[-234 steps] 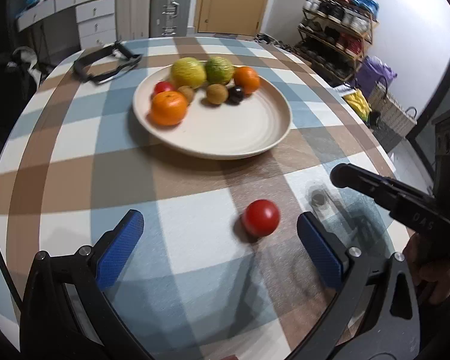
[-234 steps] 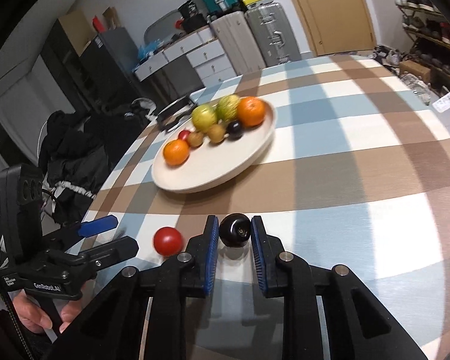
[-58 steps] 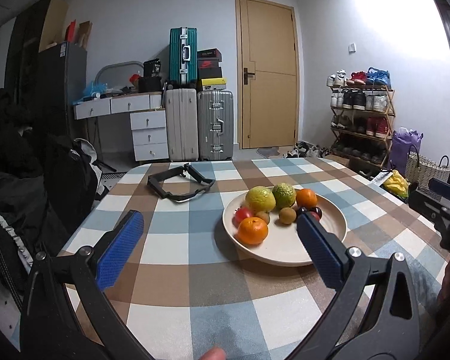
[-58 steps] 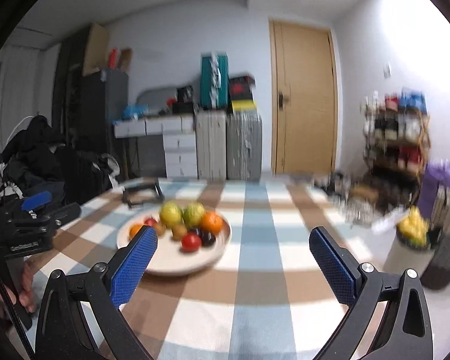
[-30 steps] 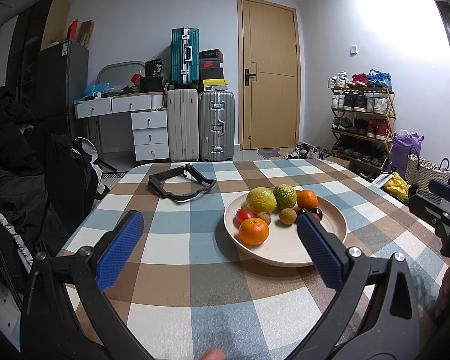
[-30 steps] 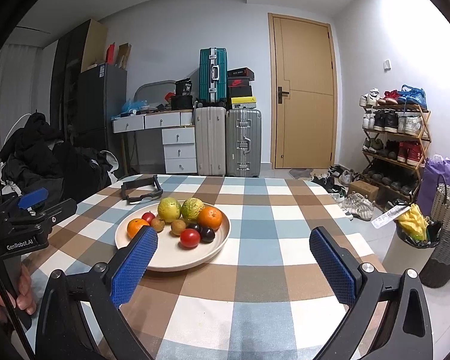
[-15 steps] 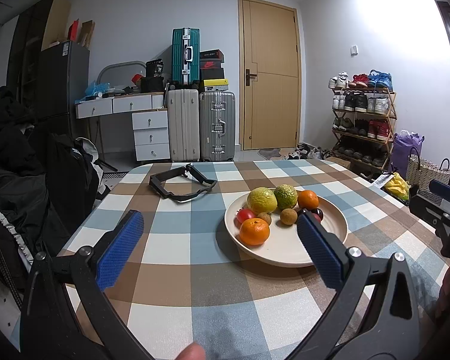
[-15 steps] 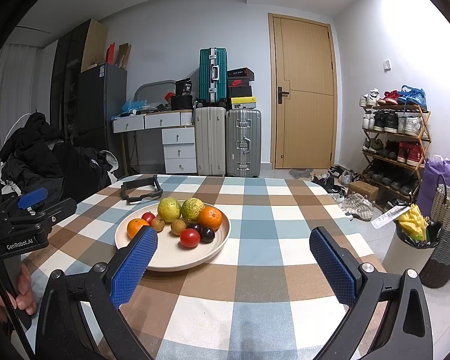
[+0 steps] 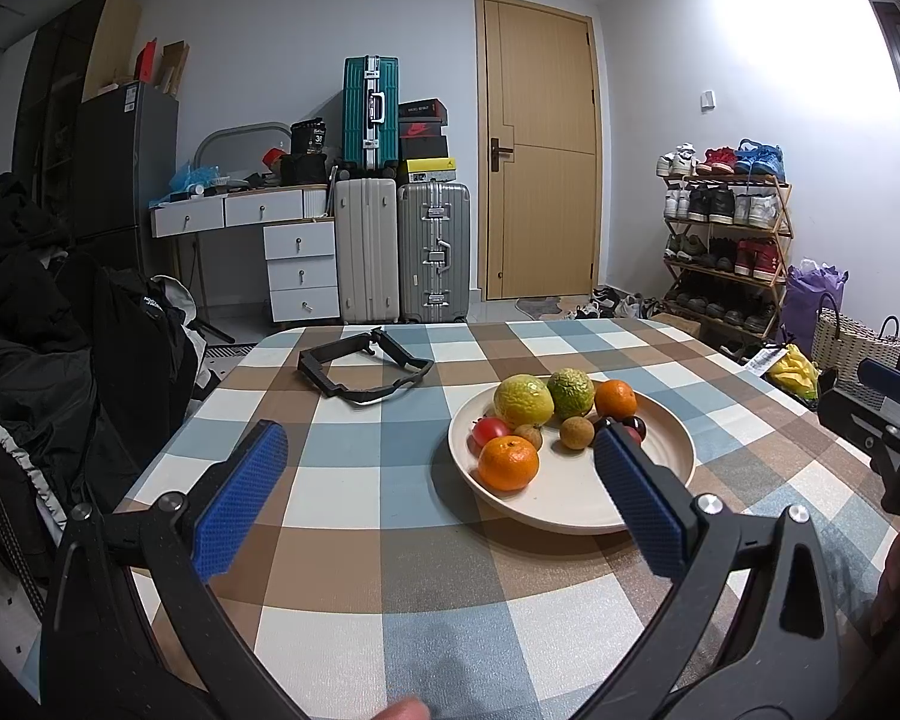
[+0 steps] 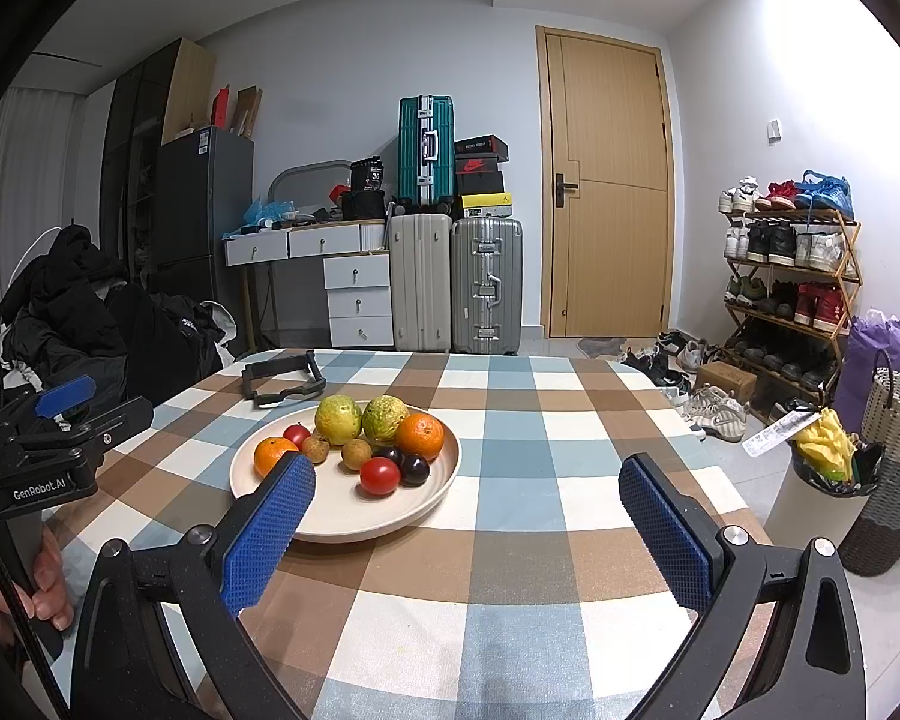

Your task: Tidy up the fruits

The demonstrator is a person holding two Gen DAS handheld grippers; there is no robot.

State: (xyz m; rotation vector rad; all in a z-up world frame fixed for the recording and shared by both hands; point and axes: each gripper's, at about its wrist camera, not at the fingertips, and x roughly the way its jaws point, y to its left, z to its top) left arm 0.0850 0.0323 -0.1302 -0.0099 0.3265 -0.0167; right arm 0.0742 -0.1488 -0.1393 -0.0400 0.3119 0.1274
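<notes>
Right now all the fruits sit together on a cream plate (image 10: pixel 426 504) toward the middle of the table (image 10: pixel 510 588). At the back of the pile are a yellow-green citrus (image 10: pixel 337 419) and a bumpy green one (image 10: pixel 385 417), touching side by side, with an orange (image 10: pixel 420 435) just to their right. In front of those lie two small brown fruits (image 10: pixel 356 454), two dark plums (image 10: pixel 414 469) and a red tomato (image 10: pixel 380 476). On the left side of the plate a second orange (image 10: pixel 273 455) rests beside another small red fruit (image 10: pixel 296 435).

Both grippers hang above the near edge of the table, holding nothing. The left gripper (image 9: pixel 438 492) has its blue pads spread wide, and the right gripper (image 10: pixel 480 528) is spread just as wide, the plate showing between and beyond its fingers.

The table wears a checked cloth in blue, brown and white. A black strap-like frame (image 9: pixel 363 373) lies on it past the plate, well apart from the fruit. Behind the table stand two pale suitcases (image 10: pixel 456 285) with a teal one (image 10: pixel 425 147) stacked on top, a white drawer desk (image 10: pixel 330 264), a wooden door (image 10: pixel 609 180) and a shoe rack (image 10: pixel 792 276) along the right wall. Dark coats are heaped on the left.
</notes>
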